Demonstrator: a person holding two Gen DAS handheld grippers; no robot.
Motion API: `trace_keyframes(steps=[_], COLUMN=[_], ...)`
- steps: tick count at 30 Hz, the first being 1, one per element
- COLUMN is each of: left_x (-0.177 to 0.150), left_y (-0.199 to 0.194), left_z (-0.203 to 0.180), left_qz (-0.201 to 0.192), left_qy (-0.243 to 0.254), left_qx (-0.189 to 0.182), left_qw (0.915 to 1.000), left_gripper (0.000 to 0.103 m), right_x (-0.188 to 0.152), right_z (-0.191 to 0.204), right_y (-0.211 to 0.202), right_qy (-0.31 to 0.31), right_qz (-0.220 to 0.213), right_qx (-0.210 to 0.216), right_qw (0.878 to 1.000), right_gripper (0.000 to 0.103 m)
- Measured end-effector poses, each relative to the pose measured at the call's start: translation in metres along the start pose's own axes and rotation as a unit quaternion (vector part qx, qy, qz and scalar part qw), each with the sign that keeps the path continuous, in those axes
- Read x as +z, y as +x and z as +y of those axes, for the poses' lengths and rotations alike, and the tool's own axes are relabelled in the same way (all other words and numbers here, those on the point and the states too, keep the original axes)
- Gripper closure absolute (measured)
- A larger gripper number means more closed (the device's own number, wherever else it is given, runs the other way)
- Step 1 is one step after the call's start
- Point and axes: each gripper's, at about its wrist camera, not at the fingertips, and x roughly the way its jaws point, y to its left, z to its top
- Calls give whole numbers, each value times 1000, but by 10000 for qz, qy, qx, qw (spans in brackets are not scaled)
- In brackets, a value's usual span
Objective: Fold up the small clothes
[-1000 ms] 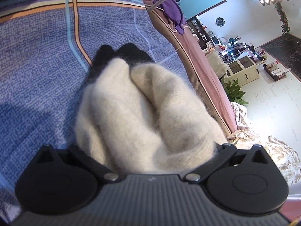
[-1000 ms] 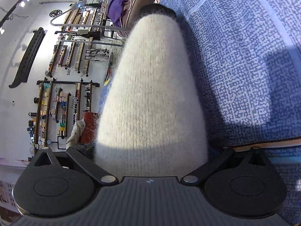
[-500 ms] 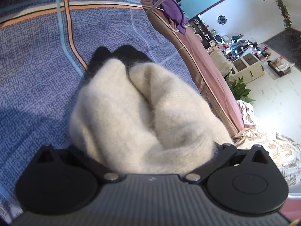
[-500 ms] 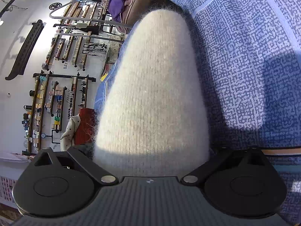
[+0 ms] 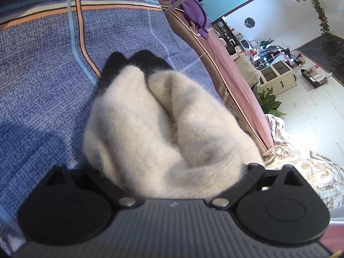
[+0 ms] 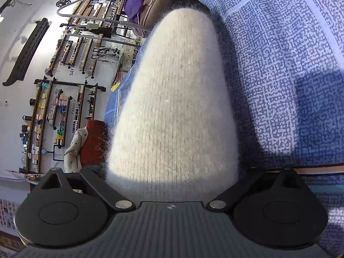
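Note:
A pair of fluffy cream socks with black toes [image 5: 154, 126] drapes over my left gripper [image 5: 172, 172] and hangs above the blue patterned bedspread [image 5: 43, 86]. The cloth hides the fingers, and the gripper is shut on the socks. In the right wrist view one cream sock [image 6: 176, 107] with a dark tip runs forward from my right gripper [image 6: 172, 172], which is shut on it; its fingers are hidden too. The sock is held off the bedspread [image 6: 290, 64].
A pink and brown bed edge [image 5: 225, 68] with a purple garment [image 5: 193, 15] runs along the right of the bedspread. Beyond it lie a white floor, a green plant [image 5: 268, 103] and white cabinets. Wall shelves [image 6: 53, 107] show in the right wrist view.
Both grippers keep their hold on the socks. The views have shifted slightly; the socks hang much as before.

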Motion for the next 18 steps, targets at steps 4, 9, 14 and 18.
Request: trace_keyframes(steps=[4, 9, 14, 18], left_x=[-8, -18, -38, -67], left_y=[-21, -50, -80, -108], left_z=[-6, -8, -13, -11], left_qz=[-136, -164, -77, 30], left_qy=[334, 446, 586, 712], left_qx=[23, -113, -257, -240], left_qw=[9993, 9988, 9979, 9972], left_gripper=[32, 42, 44, 44], right_x=[-9, -26, -47, -70], right_z=[5, 22, 18, 8], right_y=[-8, -17, -36, -55], right_qy=[-296, -897, -1009, -1006], right_qz=[-236, -509, -721, -845], right_qx=[-34, -94, -57, -52], right_qw=[9993, 9946, 9923, 9913], right_gripper=[0, 0, 0, 0])
